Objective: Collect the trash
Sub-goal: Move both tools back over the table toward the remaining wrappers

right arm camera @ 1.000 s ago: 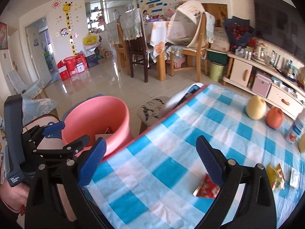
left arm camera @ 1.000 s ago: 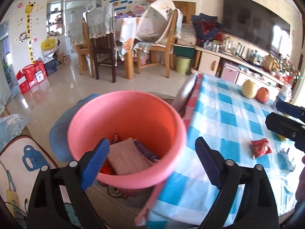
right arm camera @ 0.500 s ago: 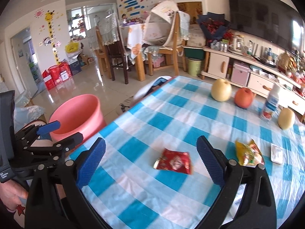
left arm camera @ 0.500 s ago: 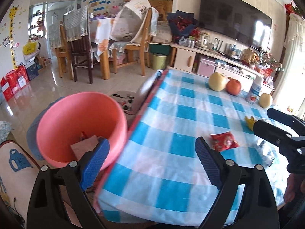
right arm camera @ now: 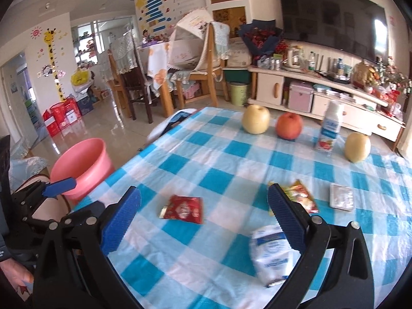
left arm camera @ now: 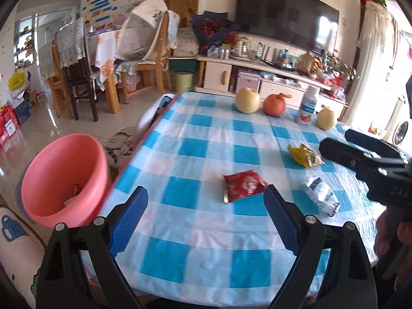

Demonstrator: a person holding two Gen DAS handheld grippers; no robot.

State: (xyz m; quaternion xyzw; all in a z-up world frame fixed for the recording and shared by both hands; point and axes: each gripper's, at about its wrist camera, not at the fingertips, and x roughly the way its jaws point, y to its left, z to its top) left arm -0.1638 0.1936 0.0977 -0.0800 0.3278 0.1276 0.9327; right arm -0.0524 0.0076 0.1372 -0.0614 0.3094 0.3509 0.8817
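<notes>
A red snack wrapper (left arm camera: 243, 185) lies on the blue checked tablecloth (left arm camera: 195, 159), just ahead of my open, empty left gripper (left arm camera: 204, 215). It also shows in the right wrist view (right arm camera: 183, 209). A white and blue packet (right arm camera: 273, 252) lies under my open, empty right gripper (right arm camera: 203, 222), by its right finger. A yellow wrapper (right arm camera: 300, 198) and a clear packet (right arm camera: 341, 200) lie further right. The pink bucket (left arm camera: 61, 177) stands on the floor left of the table, with trash inside.
Two pears (right arm camera: 255, 122), an apple (right arm camera: 289, 125) and a white bottle (right arm camera: 330, 128) stand at the table's far side. A stool (left arm camera: 121, 144) sits between bucket and table. Dining chairs (left arm camera: 74, 77) and a TV cabinet (left arm camera: 257, 72) stand beyond.
Both grippers have swung right, from over the pink bucket to over the table. The wrappers have come into view ahead of them. Both stay open.
</notes>
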